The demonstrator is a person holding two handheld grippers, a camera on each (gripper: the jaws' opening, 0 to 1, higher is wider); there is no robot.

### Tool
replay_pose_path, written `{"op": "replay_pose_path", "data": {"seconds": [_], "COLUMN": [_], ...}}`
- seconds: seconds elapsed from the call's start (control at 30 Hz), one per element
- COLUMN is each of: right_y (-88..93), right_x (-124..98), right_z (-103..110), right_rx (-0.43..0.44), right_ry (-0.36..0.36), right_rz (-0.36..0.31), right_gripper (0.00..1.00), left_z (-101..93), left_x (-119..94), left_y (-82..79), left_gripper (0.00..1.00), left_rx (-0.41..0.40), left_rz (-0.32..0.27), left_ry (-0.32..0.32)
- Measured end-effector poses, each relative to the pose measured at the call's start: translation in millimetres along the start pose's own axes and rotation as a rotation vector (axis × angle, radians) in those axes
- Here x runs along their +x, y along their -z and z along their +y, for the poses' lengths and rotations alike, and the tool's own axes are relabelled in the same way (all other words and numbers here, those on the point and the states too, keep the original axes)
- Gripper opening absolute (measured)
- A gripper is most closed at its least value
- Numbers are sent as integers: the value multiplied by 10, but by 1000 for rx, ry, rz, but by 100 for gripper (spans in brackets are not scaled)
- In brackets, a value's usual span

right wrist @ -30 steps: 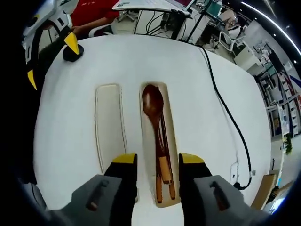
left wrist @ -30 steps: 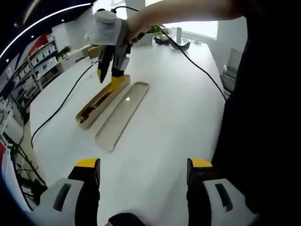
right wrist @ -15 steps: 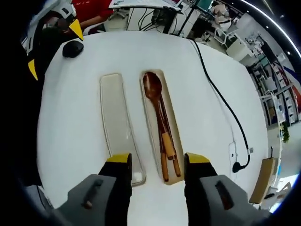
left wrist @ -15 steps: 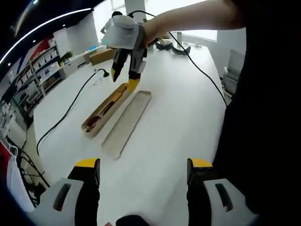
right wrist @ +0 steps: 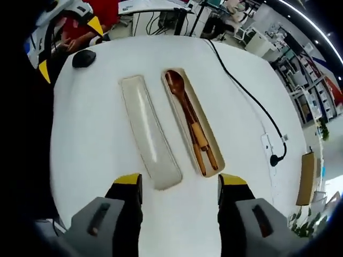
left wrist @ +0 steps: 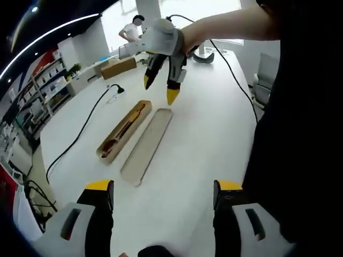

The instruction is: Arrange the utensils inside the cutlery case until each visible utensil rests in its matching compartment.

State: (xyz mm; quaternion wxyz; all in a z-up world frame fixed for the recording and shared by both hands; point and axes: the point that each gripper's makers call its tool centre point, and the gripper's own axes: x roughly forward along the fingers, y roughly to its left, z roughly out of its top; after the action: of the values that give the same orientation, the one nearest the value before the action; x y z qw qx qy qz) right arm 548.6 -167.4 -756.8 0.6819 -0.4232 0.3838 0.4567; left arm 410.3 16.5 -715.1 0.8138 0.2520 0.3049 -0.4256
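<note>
Right gripper view, left to right: left gripper [right wrist: 67, 45] at upper left edge, yellow tips apart, empty. Black mouse [right wrist: 84, 58] just beside. Case lid [right wrist: 149, 131] flat on white table [right wrist: 96, 160], beside cutlery case [right wrist: 211, 155]. Inside case: wooden spoon [right wrist: 182, 99], bowl at far end, chopsticks [right wrist: 206, 152] alongside. Black cable [right wrist: 252, 101] further right. Right gripper [right wrist: 181, 188] jaws wide apart, empty, above table, short of lid and case.

Spoon [right wrist: 182, 99] & chopsticks [right wrist: 202, 145] in case [right wrist: 212, 140], lid [right wrist: 149, 131] beside, R gripper [right wrist: 179, 184] open above.
</note>
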Motion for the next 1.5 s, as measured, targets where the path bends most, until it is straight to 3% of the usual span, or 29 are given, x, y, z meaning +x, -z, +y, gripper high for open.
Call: {"op": "replay_pose_path", "data": {"seconds": [0.33, 0.5, 0.6, 1.07, 1.5], "right_y": [122, 185, 195, 464, 591], "right_x": [-242, -319, -351, -354, -377], "right_z": [217, 357, 443, 829, 994], "right_rx": [99, 199, 201, 274, 278], "right_ry": [36, 28, 34, -9, -27], "right_rz": [-47, -64, -85, -68, -46], "right_gripper": [57, 51, 56, 58, 57], "left_z": [-5, 10, 8, 88, 231], "left_x": [-90, -151, -151, -211, -238], "left_y": [23, -25, -46, -136, -222], "left_gripper": [78, 78, 78, 78, 79], "left_rx": [21, 8, 7, 49, 72], "left_rz": [13, -3, -10, -8, -8], "left_ry": [-22, -40, -44, -68, -97]}}
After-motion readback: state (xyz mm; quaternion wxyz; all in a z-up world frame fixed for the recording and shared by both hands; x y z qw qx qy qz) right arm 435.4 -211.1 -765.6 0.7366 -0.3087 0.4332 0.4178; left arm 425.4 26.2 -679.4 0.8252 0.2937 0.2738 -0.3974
